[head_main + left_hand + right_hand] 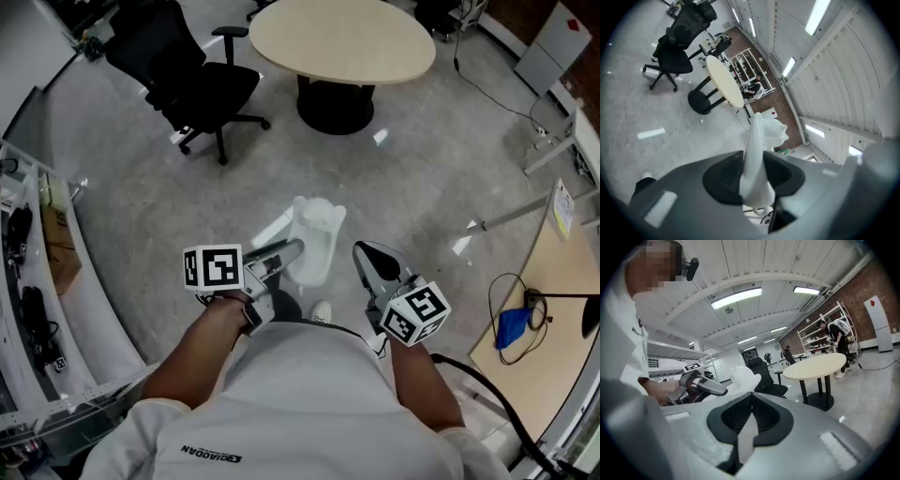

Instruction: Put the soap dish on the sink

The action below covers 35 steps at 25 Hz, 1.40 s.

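Observation:
The soap dish (315, 236) is a white, scallop-edged piece carried in the air over the grey floor, in front of the person's body. My left gripper (292, 251) is shut on it; in the left gripper view the dish (761, 140) stands on edge between the dark pads (723, 180). In the right gripper view the dish (742, 376) shows beside the left gripper (702, 386). My right gripper (364, 253) is level with it at the right, its jaws meeting with nothing between them. No sink is in view.
A round beige table (344, 37) on a black foot stands ahead, with a black office chair (199, 81) to its left. Shelving (37, 262) runs along the left. A wooden desk (553, 319) with cables is at the right. A person (836, 336) stands at far shelves.

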Each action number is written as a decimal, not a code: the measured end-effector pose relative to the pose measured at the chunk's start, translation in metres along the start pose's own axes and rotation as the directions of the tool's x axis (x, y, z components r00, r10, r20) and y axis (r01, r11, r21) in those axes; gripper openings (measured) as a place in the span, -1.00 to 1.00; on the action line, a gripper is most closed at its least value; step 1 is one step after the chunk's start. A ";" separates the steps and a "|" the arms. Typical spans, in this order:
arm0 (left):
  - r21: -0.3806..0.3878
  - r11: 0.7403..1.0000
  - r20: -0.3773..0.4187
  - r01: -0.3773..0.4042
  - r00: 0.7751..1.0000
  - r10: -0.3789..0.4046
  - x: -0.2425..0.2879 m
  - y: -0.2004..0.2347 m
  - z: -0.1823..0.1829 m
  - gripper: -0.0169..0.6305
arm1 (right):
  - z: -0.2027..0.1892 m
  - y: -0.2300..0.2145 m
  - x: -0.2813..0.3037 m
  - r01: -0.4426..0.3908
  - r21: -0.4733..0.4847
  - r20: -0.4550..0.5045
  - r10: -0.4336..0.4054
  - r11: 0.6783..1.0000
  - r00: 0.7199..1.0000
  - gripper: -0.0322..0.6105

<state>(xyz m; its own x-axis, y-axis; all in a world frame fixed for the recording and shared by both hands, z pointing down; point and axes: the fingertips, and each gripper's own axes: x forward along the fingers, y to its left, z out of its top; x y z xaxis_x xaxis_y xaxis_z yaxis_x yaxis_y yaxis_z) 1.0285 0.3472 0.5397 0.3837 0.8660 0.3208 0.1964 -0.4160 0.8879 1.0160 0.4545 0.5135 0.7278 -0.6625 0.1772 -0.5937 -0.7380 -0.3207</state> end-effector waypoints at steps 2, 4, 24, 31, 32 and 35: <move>-0.010 1.000 0.009 -0.010 1.000 0.010 0.010 0.007 0.019 -0.52 | 0.005 -0.016 0.012 0.004 0.004 -0.004 -0.004 1.000 1.000 -0.89; -0.017 1.000 0.008 -0.011 1.000 0.011 0.023 0.016 0.039 -0.52 | 0.012 -0.035 0.025 0.015 0.004 -0.005 -0.015 1.000 1.000 -0.89; 0.020 0.997 -0.052 0.072 0.996 -0.071 0.143 0.075 0.294 -0.52 | 0.106 -0.192 0.207 0.166 -0.026 -0.032 -0.167 0.986 0.985 -0.89; -0.003 0.998 -0.039 0.056 0.998 -0.056 0.176 0.085 0.338 -0.52 | 0.121 -0.239 0.240 0.156 -0.019 -0.043 -0.157 0.987 0.987 -0.89; -0.004 0.999 -0.034 0.053 0.998 -0.053 0.182 0.085 0.345 -0.52 | 0.125 -0.248 0.245 0.151 -0.021 -0.041 -0.152 0.988 0.988 -0.89; -0.010 0.999 -0.017 0.044 0.999 -0.044 0.204 0.088 0.369 -0.52 | 0.137 -0.276 0.263 0.128 -0.028 -0.033 -0.128 0.991 0.991 -0.89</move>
<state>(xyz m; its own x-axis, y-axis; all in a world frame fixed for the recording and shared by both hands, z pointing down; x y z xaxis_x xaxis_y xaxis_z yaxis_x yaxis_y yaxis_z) 1.4569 0.3849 0.5613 0.3592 0.8882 0.2866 0.2046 -0.3745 0.9044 1.4188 0.5014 0.5208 0.7862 -0.5662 0.2478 -0.5053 -0.8197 -0.2697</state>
